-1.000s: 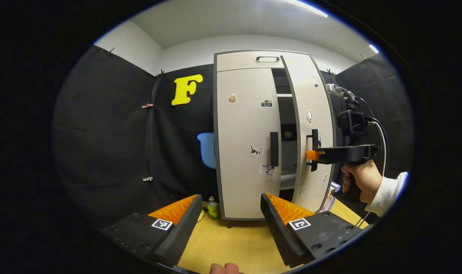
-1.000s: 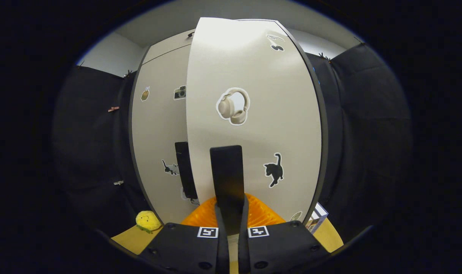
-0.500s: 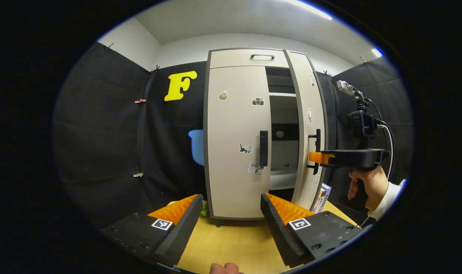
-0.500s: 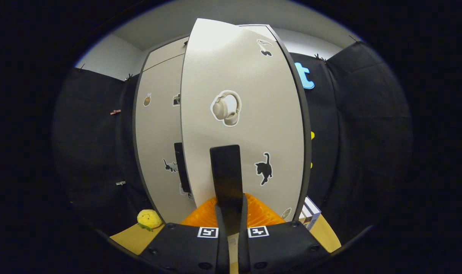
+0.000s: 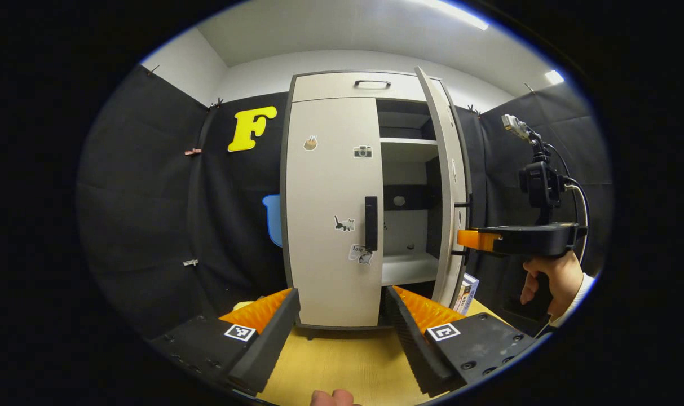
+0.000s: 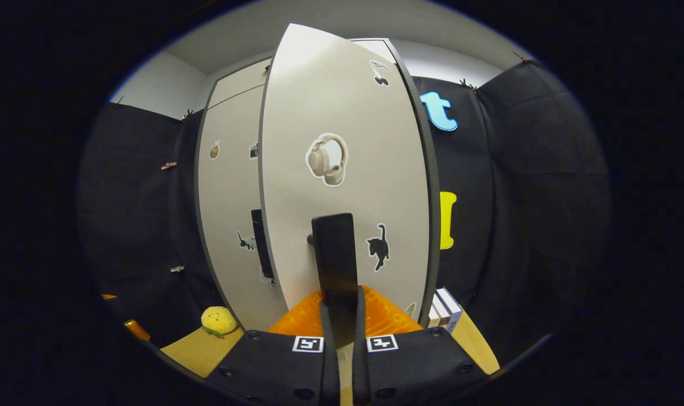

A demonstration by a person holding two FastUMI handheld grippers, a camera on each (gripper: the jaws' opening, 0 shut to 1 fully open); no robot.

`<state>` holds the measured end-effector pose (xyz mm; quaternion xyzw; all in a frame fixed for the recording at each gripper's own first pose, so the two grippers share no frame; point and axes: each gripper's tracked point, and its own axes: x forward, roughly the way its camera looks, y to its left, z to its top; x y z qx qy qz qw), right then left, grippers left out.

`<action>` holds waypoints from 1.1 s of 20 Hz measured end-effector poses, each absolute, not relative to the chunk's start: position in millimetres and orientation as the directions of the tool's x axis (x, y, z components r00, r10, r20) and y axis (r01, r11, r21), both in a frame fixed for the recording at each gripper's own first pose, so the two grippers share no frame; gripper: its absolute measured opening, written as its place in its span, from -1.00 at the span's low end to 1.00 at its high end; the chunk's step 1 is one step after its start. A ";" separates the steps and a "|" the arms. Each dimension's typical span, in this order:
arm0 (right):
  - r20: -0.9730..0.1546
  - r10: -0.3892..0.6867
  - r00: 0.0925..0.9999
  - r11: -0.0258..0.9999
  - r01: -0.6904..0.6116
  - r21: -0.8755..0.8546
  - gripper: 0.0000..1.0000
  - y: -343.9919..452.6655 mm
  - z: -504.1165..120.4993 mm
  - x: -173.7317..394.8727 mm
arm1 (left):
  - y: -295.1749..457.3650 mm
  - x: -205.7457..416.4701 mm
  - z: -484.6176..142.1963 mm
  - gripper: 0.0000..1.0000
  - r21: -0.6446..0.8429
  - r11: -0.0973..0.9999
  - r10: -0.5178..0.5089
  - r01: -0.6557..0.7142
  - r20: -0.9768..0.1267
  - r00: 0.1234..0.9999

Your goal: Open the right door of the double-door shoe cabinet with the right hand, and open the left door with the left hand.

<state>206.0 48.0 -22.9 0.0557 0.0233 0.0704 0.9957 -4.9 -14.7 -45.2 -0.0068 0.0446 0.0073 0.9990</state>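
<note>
The right gripper (image 6: 338, 316) has its fingers clamped on the right door's handle (image 6: 335, 259) to swing that door (image 5: 449, 186) wide, while the left gripper (image 5: 342, 316), fingers spread and empty, faces the shut left door (image 5: 330, 208) near the table's (image 5: 342, 361) far edge.

Your path to the left door handle (image 5: 371, 223) is open; the swung right door (image 5: 448, 192) flanks it.

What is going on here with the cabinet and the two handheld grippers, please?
A person is opening a beige double-door shoe cabinet. The right gripper is shut on the black vertical handle of the right door, which stands well open and shows white shelves. The left gripper is open, short of the closed left door, its black handle untouched.
</note>
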 end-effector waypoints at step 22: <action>-0.042 0.102 0.994 0.987 -0.095 0.132 -0.77 -20.7 -24.3 185.8 | -77.6 24.5 -42.5 0.89 -0.036 0.997 -0.067 0.064 -0.079 0.995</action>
